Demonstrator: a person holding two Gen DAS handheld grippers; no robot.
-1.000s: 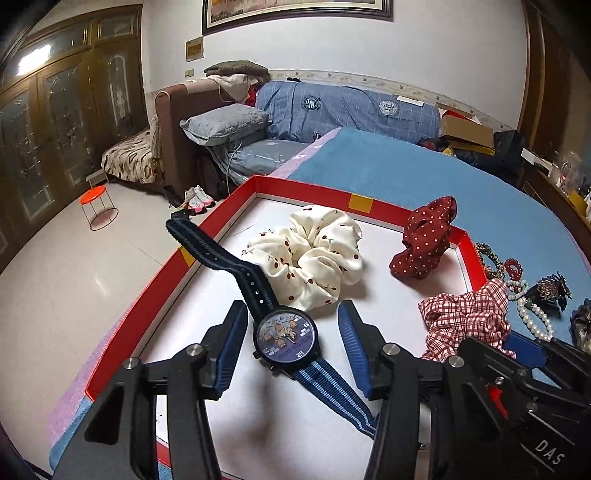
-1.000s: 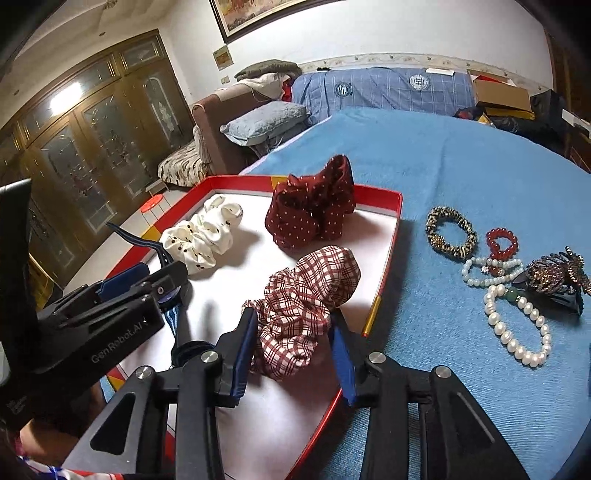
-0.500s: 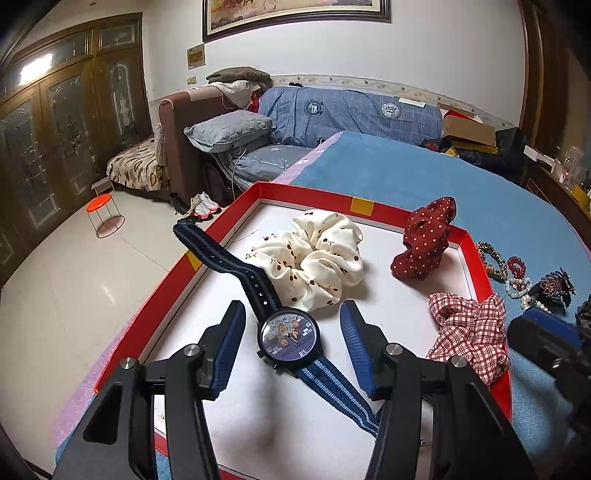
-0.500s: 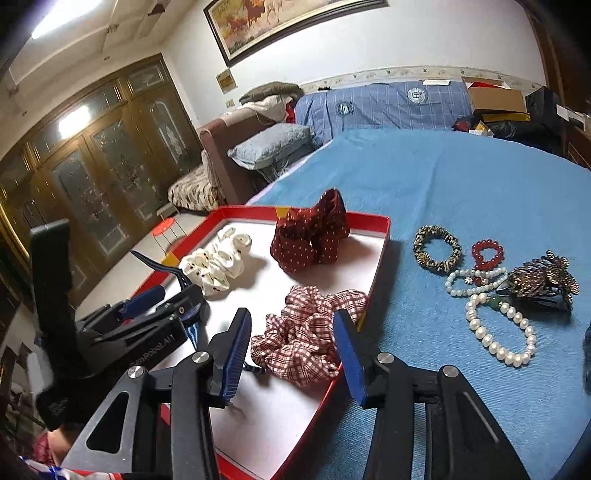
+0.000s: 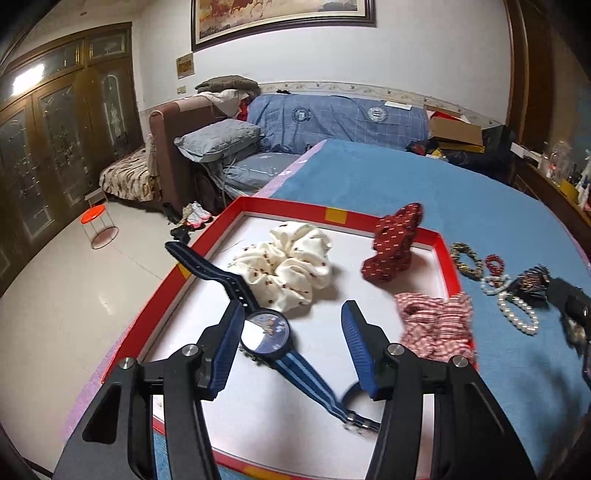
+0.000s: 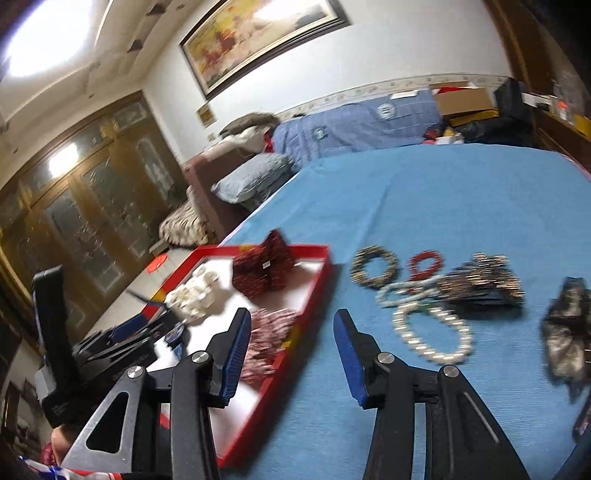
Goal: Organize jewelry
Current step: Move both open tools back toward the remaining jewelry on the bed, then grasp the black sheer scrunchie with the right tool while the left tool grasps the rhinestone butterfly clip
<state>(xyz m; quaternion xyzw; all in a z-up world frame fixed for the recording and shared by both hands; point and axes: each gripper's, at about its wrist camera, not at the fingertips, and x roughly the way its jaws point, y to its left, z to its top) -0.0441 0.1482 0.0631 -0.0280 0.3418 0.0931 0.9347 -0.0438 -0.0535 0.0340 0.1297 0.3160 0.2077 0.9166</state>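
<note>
Both the left gripper [image 5: 291,347] and right gripper [image 6: 291,354] gape wide and empty, a watch [image 5: 266,334] and three scrunchies [image 5: 291,267] already in the tray [image 5: 155,306], bracelets [image 6: 430,334] beyond the right fingers still unsorted.

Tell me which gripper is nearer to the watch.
Left. The left gripper has its open fingers on either side of the watch in the tray. The right gripper is open too, off over the tray's right edge and blue cloth.

a lived-in home room; sofa [image 5: 332,118] with pillow [image 5: 218,140] at 12 o'clock; framed painting [image 5: 280,16] above; wooden glass-door cabinets [image 5: 55,147] at 9 o'clock; shoes [image 5: 195,219] on tiled floor [image 5: 55,295].
</note>
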